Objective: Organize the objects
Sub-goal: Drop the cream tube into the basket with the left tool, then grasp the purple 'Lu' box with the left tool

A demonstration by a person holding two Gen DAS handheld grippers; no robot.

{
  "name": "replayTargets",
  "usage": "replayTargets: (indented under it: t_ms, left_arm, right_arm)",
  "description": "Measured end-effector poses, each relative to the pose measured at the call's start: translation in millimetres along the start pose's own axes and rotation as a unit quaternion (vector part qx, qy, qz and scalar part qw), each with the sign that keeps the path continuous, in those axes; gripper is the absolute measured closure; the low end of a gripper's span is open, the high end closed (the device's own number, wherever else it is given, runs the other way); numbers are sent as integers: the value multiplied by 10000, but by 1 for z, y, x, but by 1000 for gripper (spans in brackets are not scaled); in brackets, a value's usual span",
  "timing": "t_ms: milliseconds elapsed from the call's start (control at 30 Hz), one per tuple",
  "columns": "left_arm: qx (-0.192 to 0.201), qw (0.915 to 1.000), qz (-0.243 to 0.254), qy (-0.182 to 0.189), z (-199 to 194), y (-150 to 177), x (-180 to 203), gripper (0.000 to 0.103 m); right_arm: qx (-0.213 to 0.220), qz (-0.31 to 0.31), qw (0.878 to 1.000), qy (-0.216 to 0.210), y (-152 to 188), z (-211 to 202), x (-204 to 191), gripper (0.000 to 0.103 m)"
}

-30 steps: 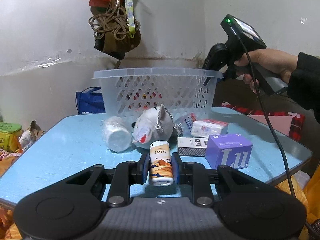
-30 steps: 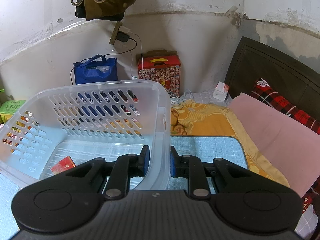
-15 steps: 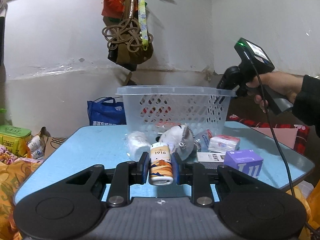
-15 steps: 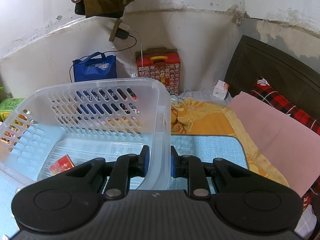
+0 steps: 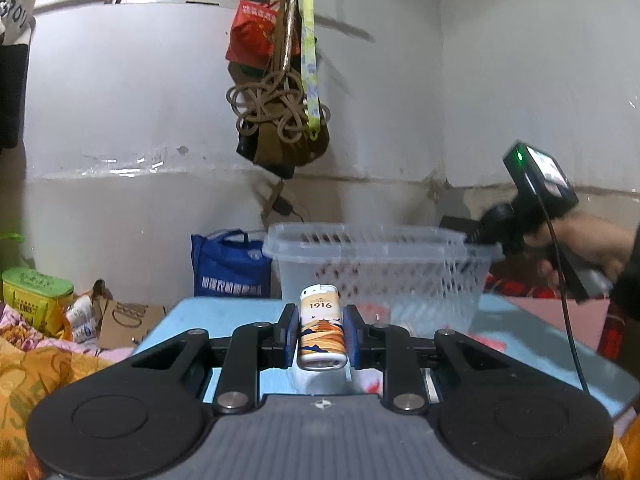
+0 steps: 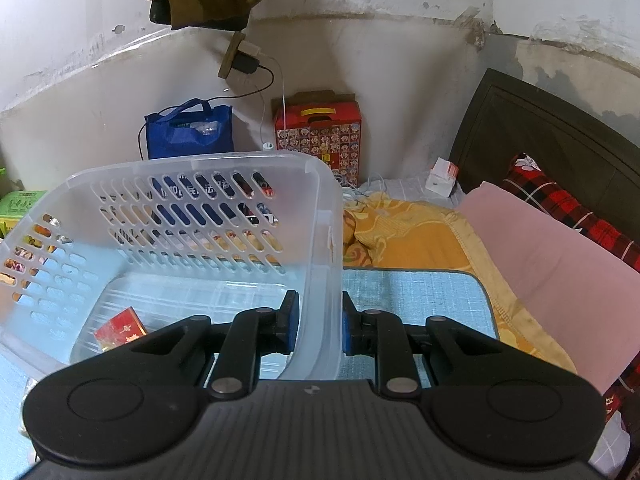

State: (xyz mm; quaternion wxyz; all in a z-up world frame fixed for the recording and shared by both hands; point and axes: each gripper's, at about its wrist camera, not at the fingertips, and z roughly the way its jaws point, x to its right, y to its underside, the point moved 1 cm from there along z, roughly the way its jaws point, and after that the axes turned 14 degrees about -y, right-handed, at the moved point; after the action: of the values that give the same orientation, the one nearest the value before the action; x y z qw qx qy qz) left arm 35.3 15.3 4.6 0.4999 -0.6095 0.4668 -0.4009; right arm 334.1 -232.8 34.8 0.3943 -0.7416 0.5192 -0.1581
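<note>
My left gripper [image 5: 319, 336] is shut on a lighter [image 5: 322, 332] printed "1916" with a desert picture, held upright above the blue table [image 5: 224, 312]. Beyond it stands the clear plastic basket [image 5: 380, 256]. In the right wrist view my right gripper [image 6: 318, 326] is shut on the basket's near right wall [image 6: 320, 280], one pad inside and one outside. A red pack [image 6: 120, 328] lies on the basket's floor. From the left wrist view, the right gripper [image 5: 480, 236] shows at the basket's right rim, held by a hand [image 5: 588, 244]. The other table items are hidden behind my left gripper.
A blue bag [image 6: 188, 132] and a red patterned box [image 6: 320, 136] stand against the wall behind the basket. A bed with pink and yellow covers [image 6: 540, 260] lies right of the table. Rope and bags [image 5: 276, 120] hang on the wall above.
My left gripper has risen with the lighter and tipped upward, so the table items have dropped out of sight and the basket sits lower in view. The right gripper keeps its hold on the basket.
</note>
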Motion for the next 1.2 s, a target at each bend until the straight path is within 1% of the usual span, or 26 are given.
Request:
replayTargets:
  t_ms: [67,200,267,367,433,500,533,633,667,700,733,767,800,833,933,1033,1067,1167,1200]
  left_arm:
    - [59,10000,-32,30,8,-12,-1,75]
    - [314,9995,-58,-54,30,-47,6,75]
    - [321,9994,-109,-30,51,-69,12,75]
    - [279,9996,-19,-73,86,-95,26,75]
    - [139,9998,67,-93,111,-107,37,75]
    - [-157,9998,98,-86,136,-112,46,75]
    - [-314,9994,155,-78,149,-112,52,75]
    - [-611,9969,475,-106,172,-100,68,75]
    - [-676,9961,564,-102,178,-95,73,72]
    - [-688,9956,622,-149,180,-91,74,67]
    - [-694,9950,669,-244,183,-89,76,53]
    - [-687,9945,723,-314,185,-87,77,39]
    - [-659,9944,749,-346,185,-86,77,33]
    - [-613,9947,755,-347,184,-85,75,30]
    - [-551,9967,542,-227,167,-87,64,30]
    - [-400,9989,235,95,131,-85,50,27]
    - [-358,9990,172,202,117,-81,47,25]
    - [-347,9977,126,577,79,-57,40,24]
    - [-389,9972,83,628,70,-49,39,24]
  right_arm:
    - [-19,8,10000,-15,0,1,1,80]
    - [-67,19,10000,-31,-1,2,2,80]
    - [-99,12,9999,-22,-1,2,2,80]
    - [-154,5,9999,-6,-2,3,1,80]
    - [-219,-8,9998,24,-3,5,0,80]
    - [-292,-32,9995,74,-4,7,-1,81]
    - [-325,-44,9994,94,-4,9,-2,81]
    - [-359,-50,9993,101,-5,11,-3,82]
    - [-377,-48,9992,91,-5,12,-2,83]
    - [-395,-56,9992,95,-5,13,-2,83]
    - [-410,-83,9991,98,-5,13,-2,83]
    - [-421,-103,9990,102,-5,14,-2,83]
    - [-421,-113,9990,99,-5,14,-2,83]
    - [-431,-146,9989,122,-5,14,-3,83]
    - [-411,-165,9990,98,-5,13,-4,83]
    - [-433,-202,9988,68,-3,14,-4,83]
    - [-441,-213,9988,67,-3,15,-4,83]
    - [-425,-209,9989,-5,-2,14,-3,87]
    - [-415,-197,9989,-23,-2,14,-3,87]
